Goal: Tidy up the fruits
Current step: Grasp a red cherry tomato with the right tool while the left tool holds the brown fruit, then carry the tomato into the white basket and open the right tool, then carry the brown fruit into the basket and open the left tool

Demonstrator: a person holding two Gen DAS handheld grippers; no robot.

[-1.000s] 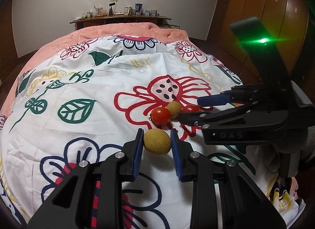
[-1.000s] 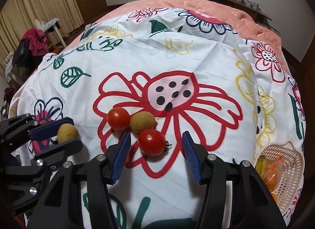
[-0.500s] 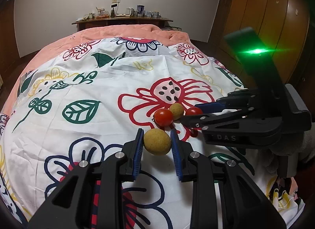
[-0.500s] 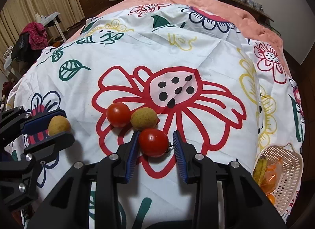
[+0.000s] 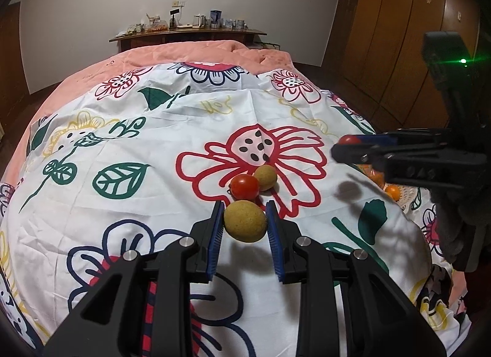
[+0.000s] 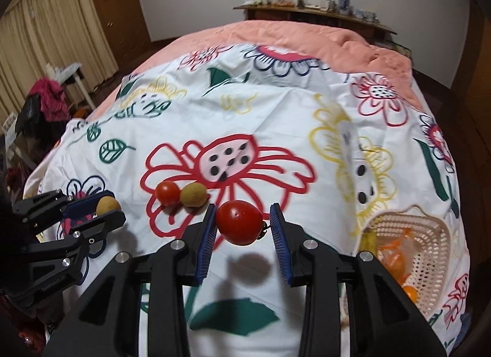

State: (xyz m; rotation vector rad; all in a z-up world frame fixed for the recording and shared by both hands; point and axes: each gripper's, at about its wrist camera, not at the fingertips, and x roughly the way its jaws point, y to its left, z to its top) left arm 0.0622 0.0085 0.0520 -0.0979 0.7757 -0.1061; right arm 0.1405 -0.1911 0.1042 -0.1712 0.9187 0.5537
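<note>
Since a second ago my right gripper [image 6: 241, 223] closed on the red tomato [image 6: 238, 222] and lifted it off the bedsheet [image 6: 276, 123], near the basket [image 6: 429, 243] at the sheet's right edge. My left gripper [image 5: 244, 223] stays clamped on a brown fruit [image 5: 244, 220].

I see a white sheet [image 5: 172, 129] printed with red, navy and yellow outline flowers and green leaves, over a salmon-pink quilt [image 5: 196, 53]. My black grippers carry blue pads [image 6: 206, 245]. The tomatoes [image 6: 238, 222] are red, the round fruits [image 5: 244, 220] tan-yellow. The basket [image 6: 429, 249] is cream, holding orange fruit.
</note>
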